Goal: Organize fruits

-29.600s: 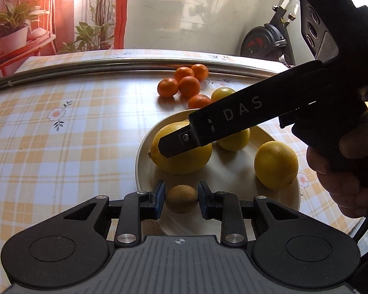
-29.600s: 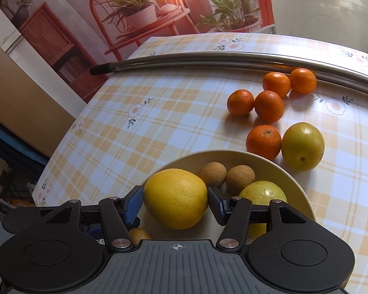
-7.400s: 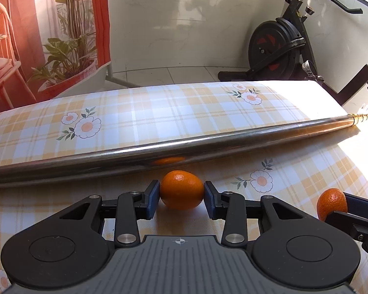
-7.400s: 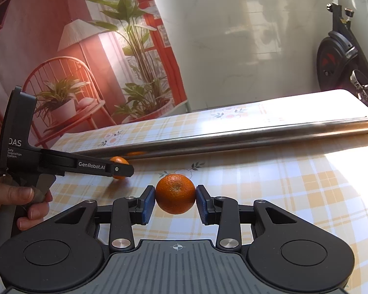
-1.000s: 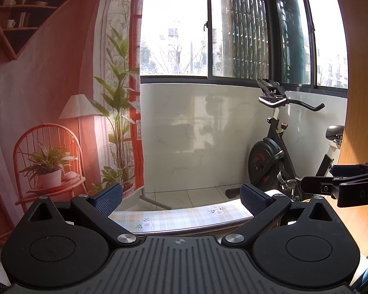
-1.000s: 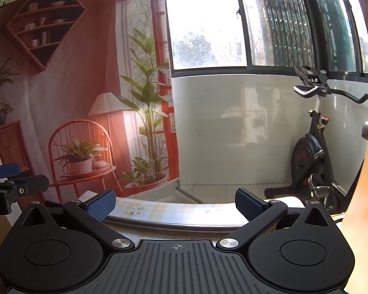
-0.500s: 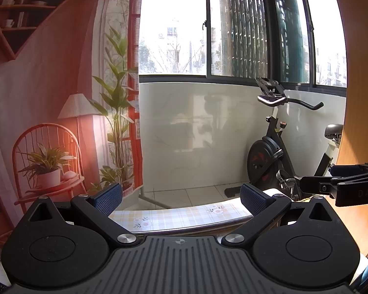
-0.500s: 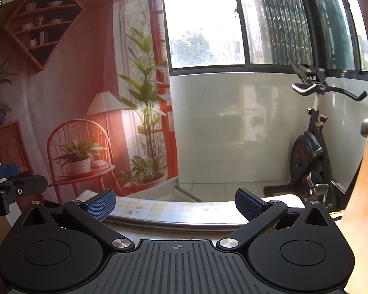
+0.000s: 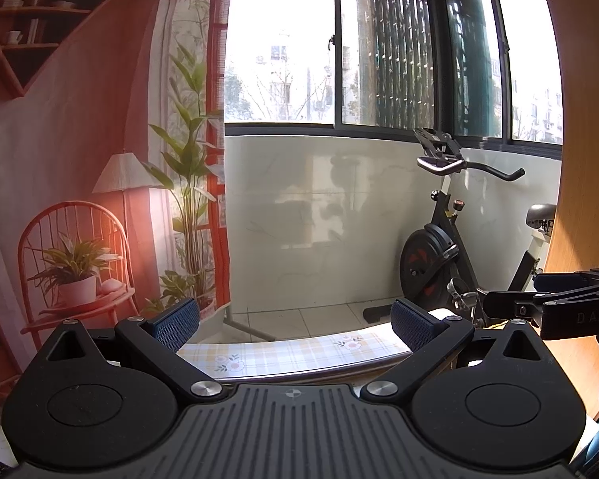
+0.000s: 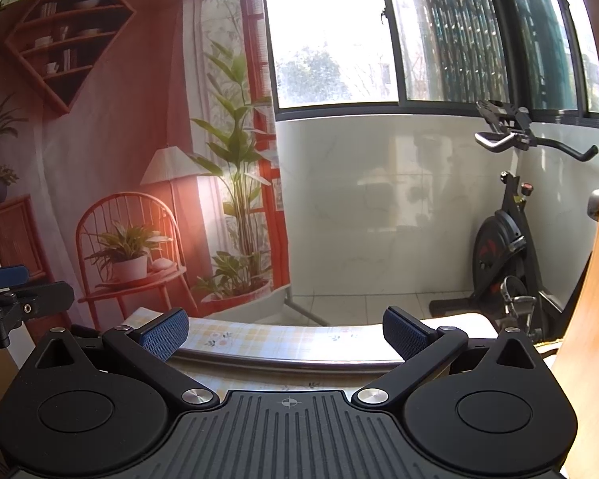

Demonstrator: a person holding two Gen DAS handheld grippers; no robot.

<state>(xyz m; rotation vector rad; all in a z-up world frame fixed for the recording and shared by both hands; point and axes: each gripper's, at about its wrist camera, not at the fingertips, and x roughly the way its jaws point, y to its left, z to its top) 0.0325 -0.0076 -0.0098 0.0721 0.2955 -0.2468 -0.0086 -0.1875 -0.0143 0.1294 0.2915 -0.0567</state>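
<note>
Both grippers are raised and level, pointing at the window wall. The left gripper gapes wide, holding nothing; the right gripper likewise. No fruit shows, only the checked tablecloth edge and exercise bike.

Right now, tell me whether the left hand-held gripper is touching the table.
Apart. The left wrist view shows the left hand-held gripper wide open and raised, with the table lying lower and farther off between its fingers.
</note>
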